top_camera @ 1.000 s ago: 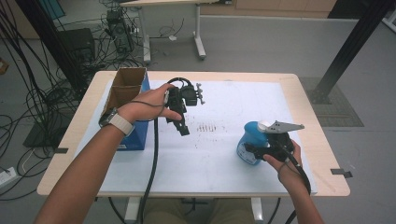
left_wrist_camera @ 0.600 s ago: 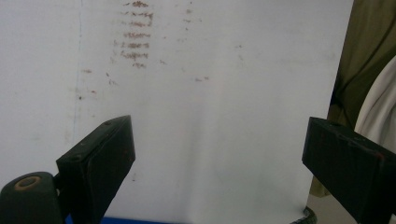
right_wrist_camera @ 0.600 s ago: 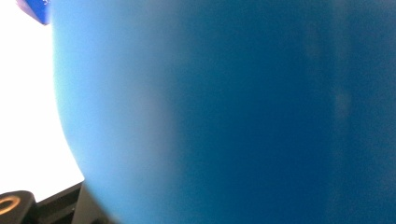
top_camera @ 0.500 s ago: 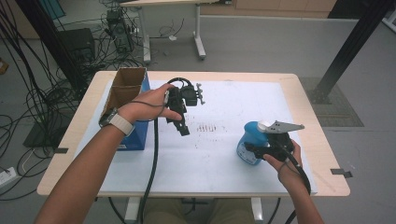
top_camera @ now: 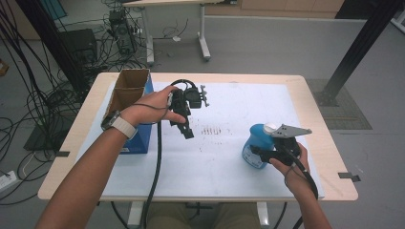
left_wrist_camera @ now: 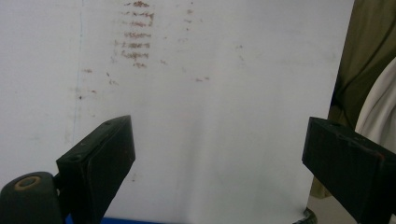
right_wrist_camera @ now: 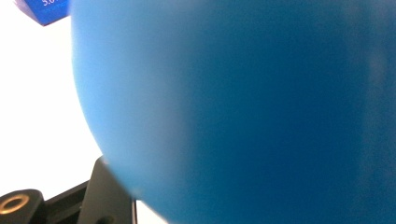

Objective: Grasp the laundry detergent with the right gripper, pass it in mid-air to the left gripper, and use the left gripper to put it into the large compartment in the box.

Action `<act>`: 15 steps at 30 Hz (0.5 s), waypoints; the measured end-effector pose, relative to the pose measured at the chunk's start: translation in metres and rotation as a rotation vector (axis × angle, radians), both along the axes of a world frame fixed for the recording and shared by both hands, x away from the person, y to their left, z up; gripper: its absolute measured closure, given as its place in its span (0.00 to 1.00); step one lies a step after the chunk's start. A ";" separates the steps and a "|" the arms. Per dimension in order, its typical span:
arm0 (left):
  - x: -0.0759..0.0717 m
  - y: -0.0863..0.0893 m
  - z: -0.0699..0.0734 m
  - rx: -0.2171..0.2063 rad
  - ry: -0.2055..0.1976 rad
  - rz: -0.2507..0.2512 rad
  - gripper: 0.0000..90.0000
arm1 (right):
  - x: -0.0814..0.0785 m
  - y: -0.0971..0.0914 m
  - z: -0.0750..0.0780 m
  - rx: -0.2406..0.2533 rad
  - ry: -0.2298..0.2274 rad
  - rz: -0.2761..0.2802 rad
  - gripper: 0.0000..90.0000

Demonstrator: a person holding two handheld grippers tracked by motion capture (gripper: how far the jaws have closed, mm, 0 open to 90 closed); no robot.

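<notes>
A round blue spray bottle (top_camera: 257, 145) with a white top stands at the right of the white sheet (top_camera: 239, 102). My right gripper (top_camera: 273, 153) is shut on its body from the near side; its jaws have just been closing on it. In the right gripper view the blue bottle (right_wrist_camera: 233, 107) sits tight against the camera, with one black finger (right_wrist_camera: 109, 196) beside it. My left gripper (top_camera: 186, 130) hangs above the sheet's left-centre, pointing down. Its jaws stand wide open with nothing between them (left_wrist_camera: 219, 140), over faint brown marks (left_wrist_camera: 135, 42).
An open cardboard box (top_camera: 130, 88) in a blue sleeve stands at the table's left side, under my left forearm. Brown smudges (top_camera: 212, 130) mark the middle of the sheet. Black cables trail from both grippers toward the near edge.
</notes>
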State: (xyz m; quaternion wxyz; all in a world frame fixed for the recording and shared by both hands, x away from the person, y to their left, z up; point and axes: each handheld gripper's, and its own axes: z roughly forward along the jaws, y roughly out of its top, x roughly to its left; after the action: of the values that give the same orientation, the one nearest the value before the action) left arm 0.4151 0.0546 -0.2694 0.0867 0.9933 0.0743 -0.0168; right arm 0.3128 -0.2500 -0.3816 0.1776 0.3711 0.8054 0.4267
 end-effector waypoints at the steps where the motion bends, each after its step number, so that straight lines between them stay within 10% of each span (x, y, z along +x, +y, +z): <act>1: 0.000 0.000 0.000 0.001 0.000 0.000 0.11 | 0.000 0.000 0.000 0.001 0.000 -0.002 0.48; 15: -0.001 0.001 0.000 -0.003 -0.001 0.001 0.11 | -0.001 0.001 -0.001 -0.004 -0.011 0.003 0.48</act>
State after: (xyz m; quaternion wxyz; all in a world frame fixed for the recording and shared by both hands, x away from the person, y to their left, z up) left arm 0.4138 0.0553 -0.2694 0.0883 0.9932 0.0746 -0.0165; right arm 0.3115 -0.2492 -0.3822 0.1821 0.3673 0.8059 0.4271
